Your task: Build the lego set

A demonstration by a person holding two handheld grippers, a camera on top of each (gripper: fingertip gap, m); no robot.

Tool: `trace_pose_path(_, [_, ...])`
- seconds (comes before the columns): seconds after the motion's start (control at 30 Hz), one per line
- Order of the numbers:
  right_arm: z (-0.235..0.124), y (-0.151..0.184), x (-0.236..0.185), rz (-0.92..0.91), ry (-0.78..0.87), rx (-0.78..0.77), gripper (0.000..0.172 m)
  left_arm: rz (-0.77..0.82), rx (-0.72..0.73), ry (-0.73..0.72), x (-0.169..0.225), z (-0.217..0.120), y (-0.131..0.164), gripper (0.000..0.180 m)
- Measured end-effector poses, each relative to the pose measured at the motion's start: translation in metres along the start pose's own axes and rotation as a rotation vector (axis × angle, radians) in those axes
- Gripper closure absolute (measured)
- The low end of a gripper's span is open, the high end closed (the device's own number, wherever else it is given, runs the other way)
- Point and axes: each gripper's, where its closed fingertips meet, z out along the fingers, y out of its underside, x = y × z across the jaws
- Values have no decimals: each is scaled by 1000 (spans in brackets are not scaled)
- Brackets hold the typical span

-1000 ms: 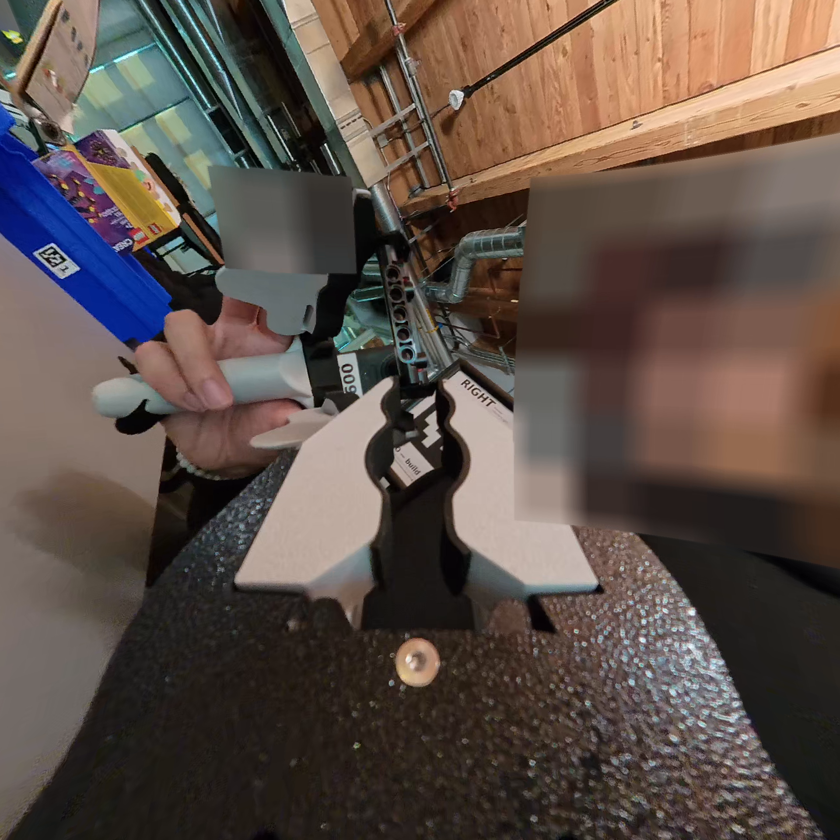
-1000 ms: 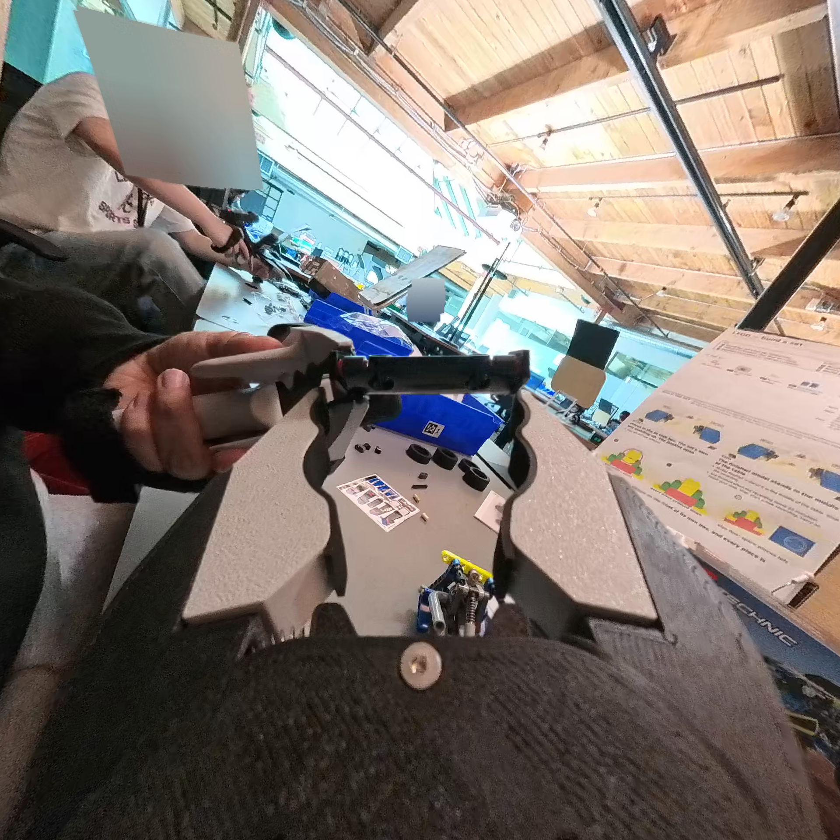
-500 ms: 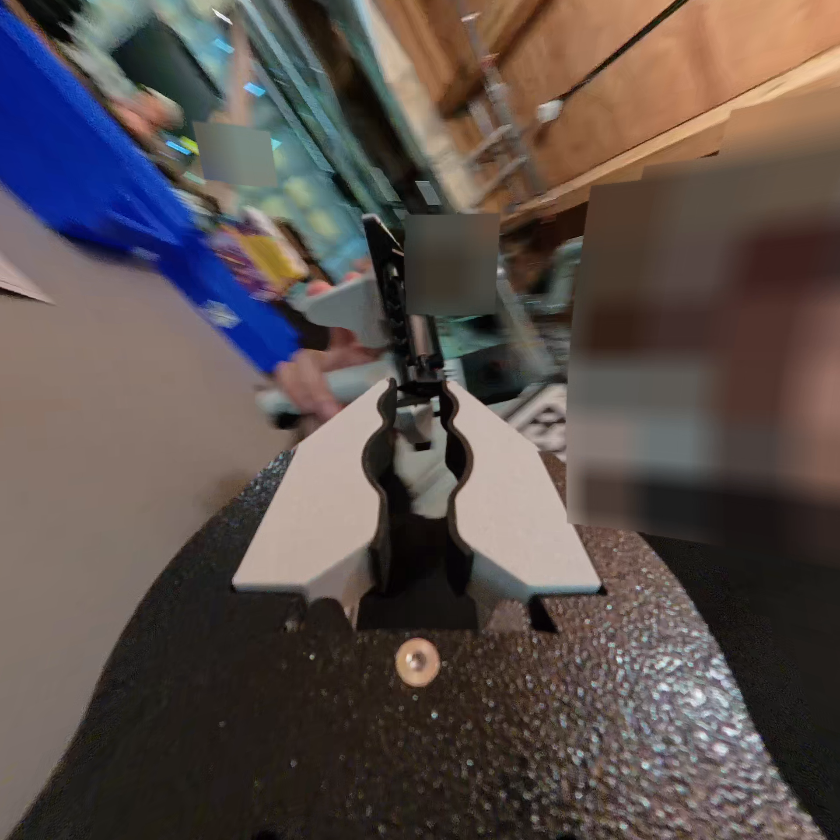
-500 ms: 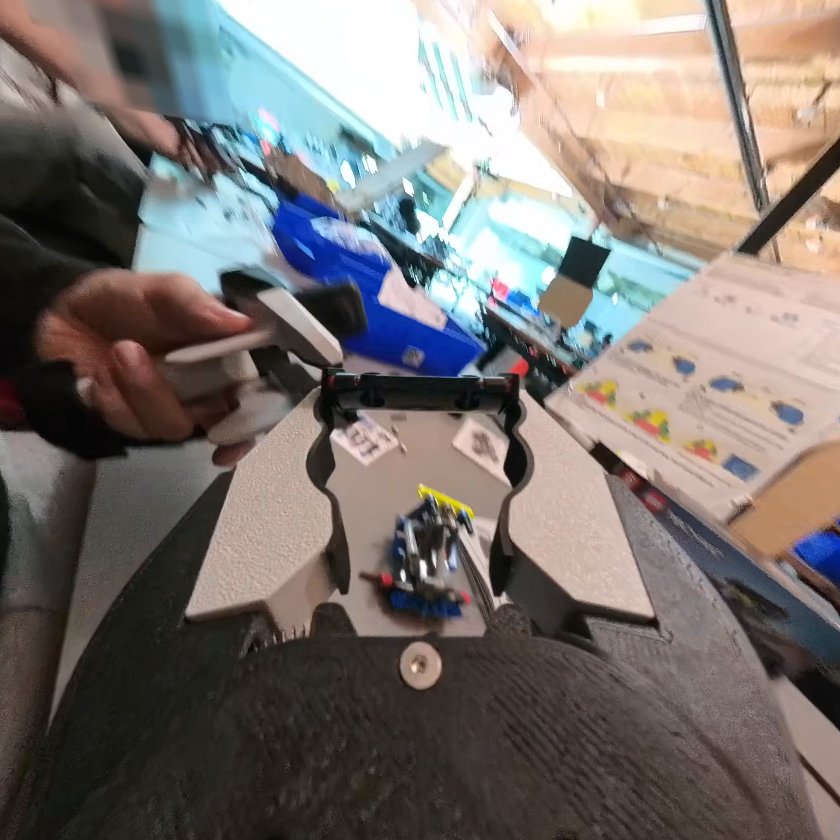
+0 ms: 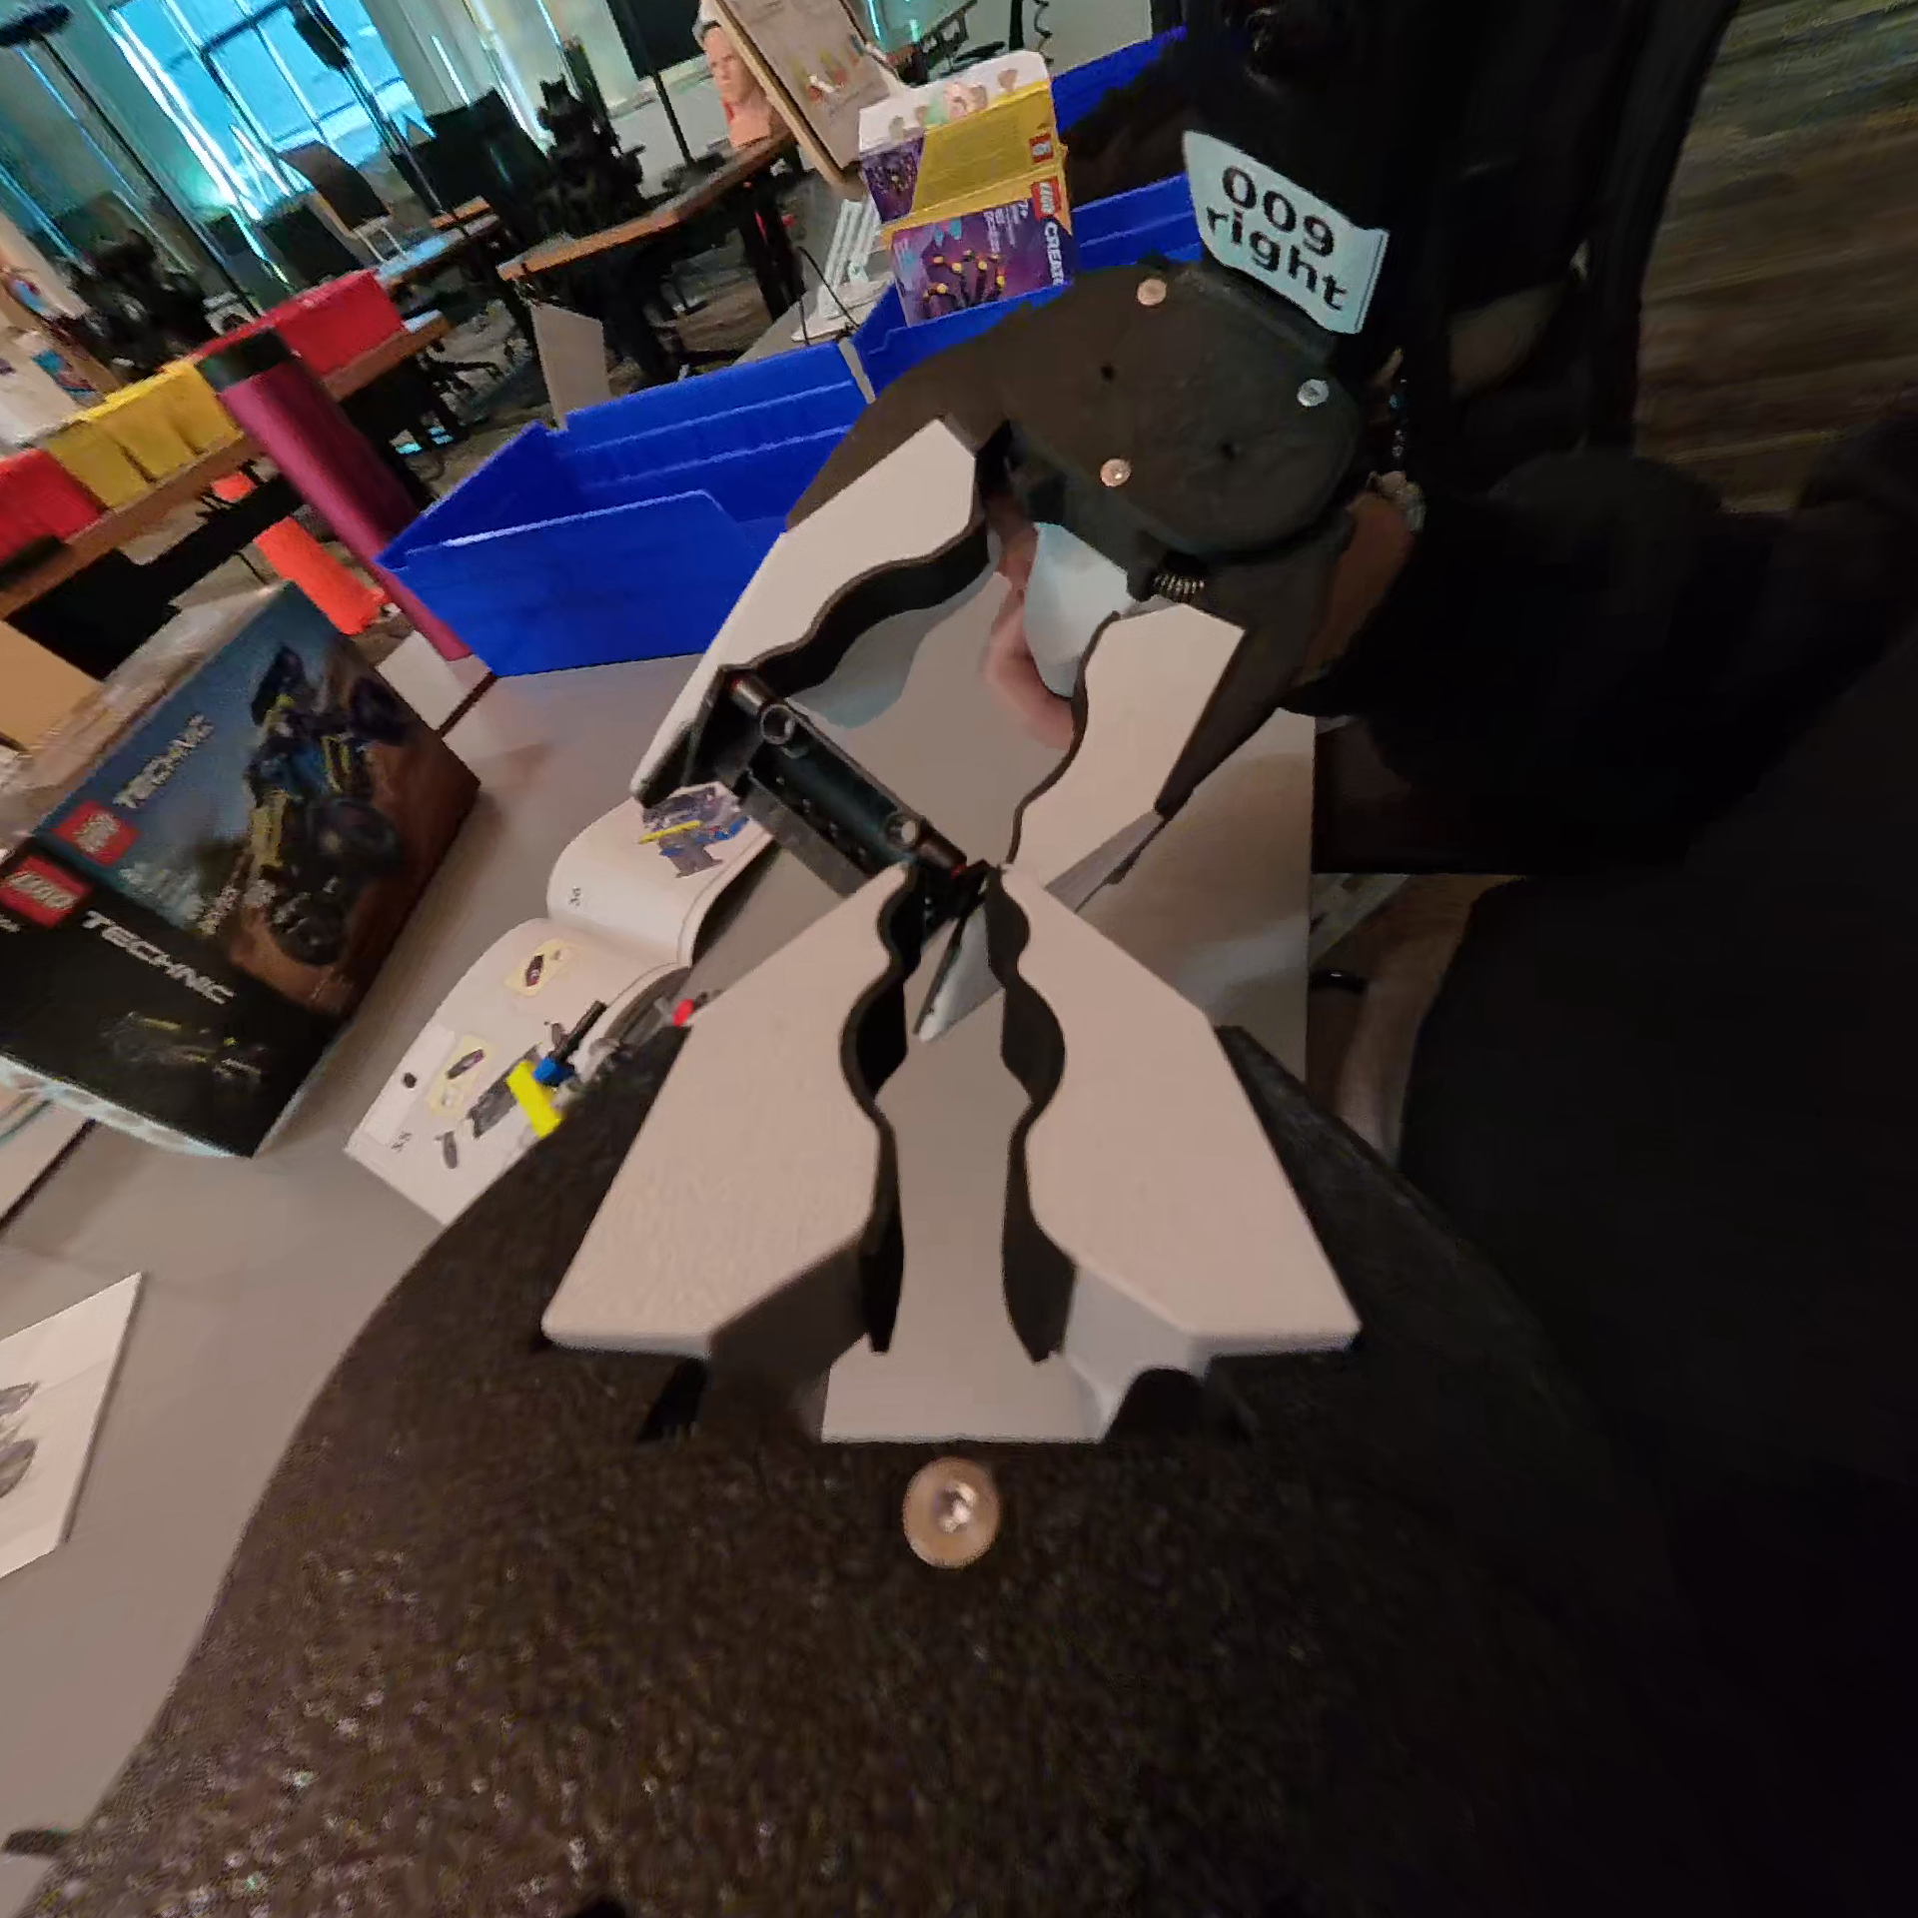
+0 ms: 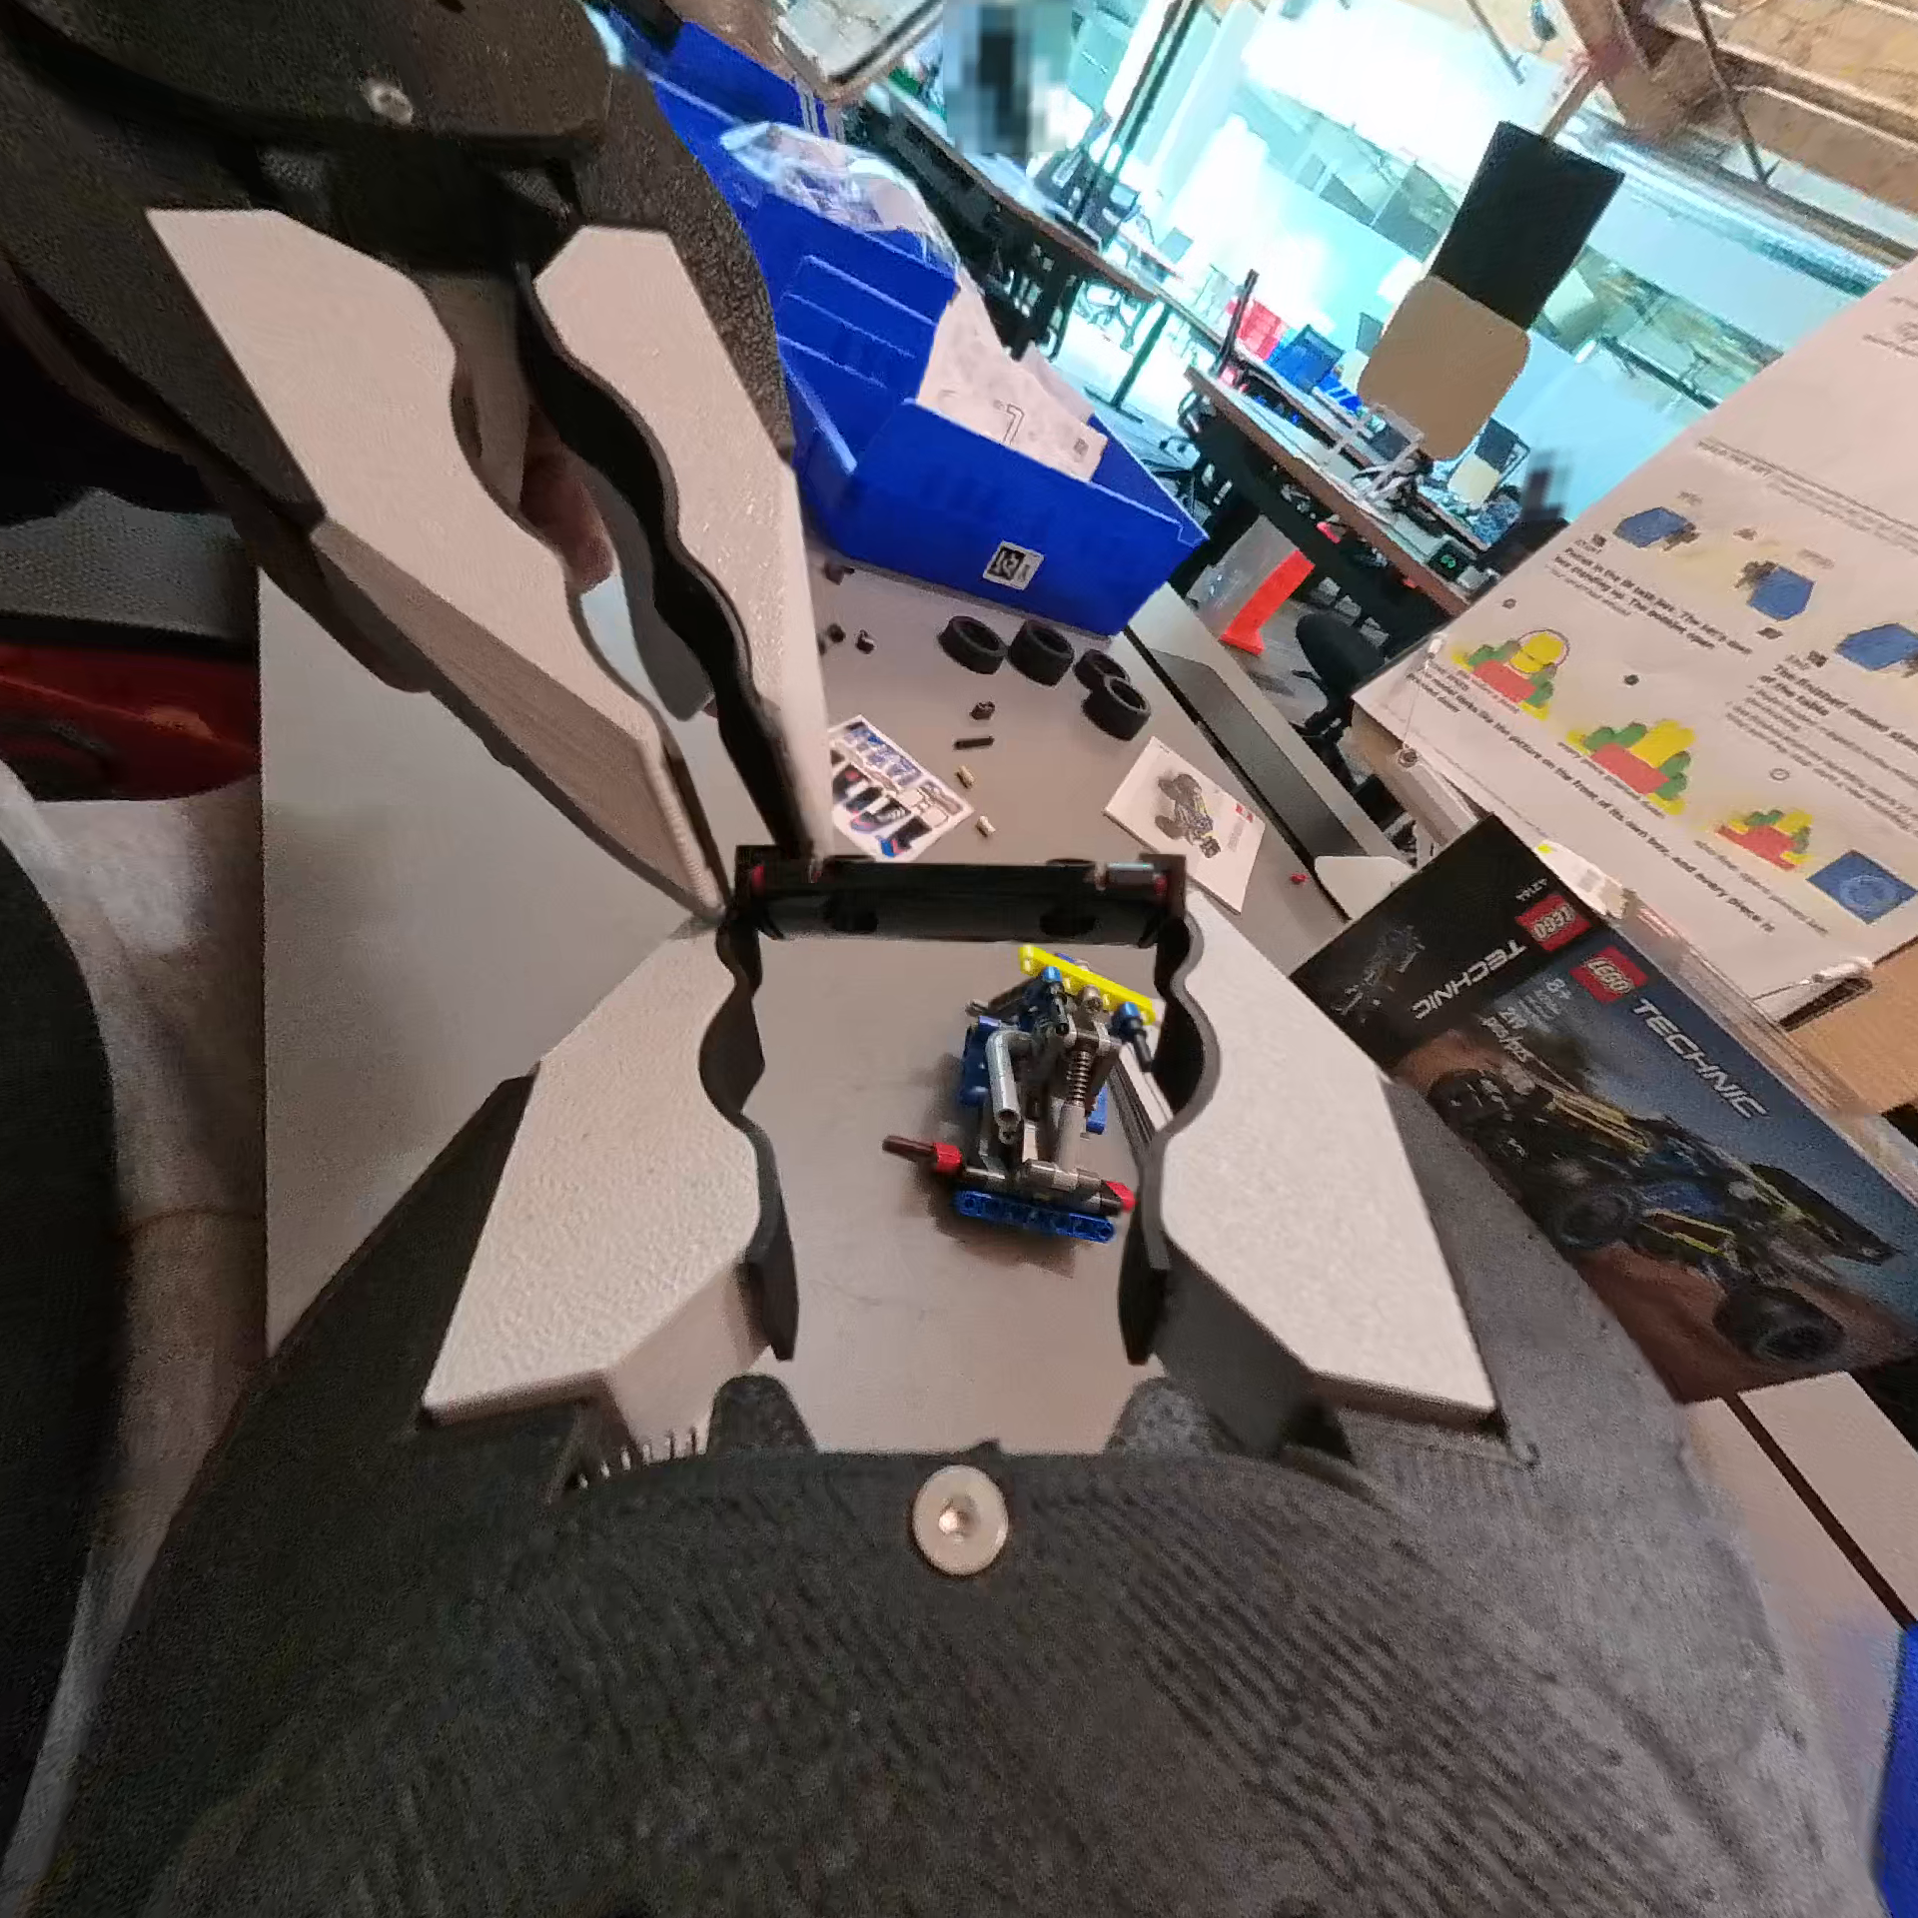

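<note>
- Between the fingertips of the right claw (image 6: 955,909) a black beam (image 6: 934,895) lies crosswise. Its long axis runs from one finger to the other, and each end is pressed by a pad, so this claw is spread wide and clamped on the beam's full length.
- At the beam's left end the left claw (image 5: 950,887) comes in from the upper left of the right wrist view. Its fingers are drawn nearly together and pinch that end, close by a small red pin.
- Both claws therefore meet at one corner of the beam, roughly at right angles. The left fingertips touch or nearly touch the right claw's left finger, which leaves little room there.
- Below the beam, framed by the right claw's fingers, a small blue, grey and yellow model (image 6: 1048,1111) sits on the grey bench (image 6: 415,934), apart from both claws.
- Farther off on the bench lie four black tyres (image 6: 1038,654), a sticker sheet (image 6: 893,789), a leaflet (image 6: 1183,820) and a few loose pins.
- A boxed set (image 6: 1619,1111) stands to the right, blue bins (image 6: 934,415) stand behind, and an open booklet (image 5: 581,934) lies beside the left claw.
</note>
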Motion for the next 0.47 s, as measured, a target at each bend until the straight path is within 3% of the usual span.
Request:
trace_pose_path(0.13, [-1,1,-2,-14,-15,-7,96,-103,39,62,3,0,0,173])
trace_pose_path(0.3, [-11,-28,0,82,-34,198,96,-468,342,246,5,-14,-27,174])
trace_pose_path(0.47, [-18,-39,7,86,7,267,98,-870,648,427,-8,-29,-42,174])
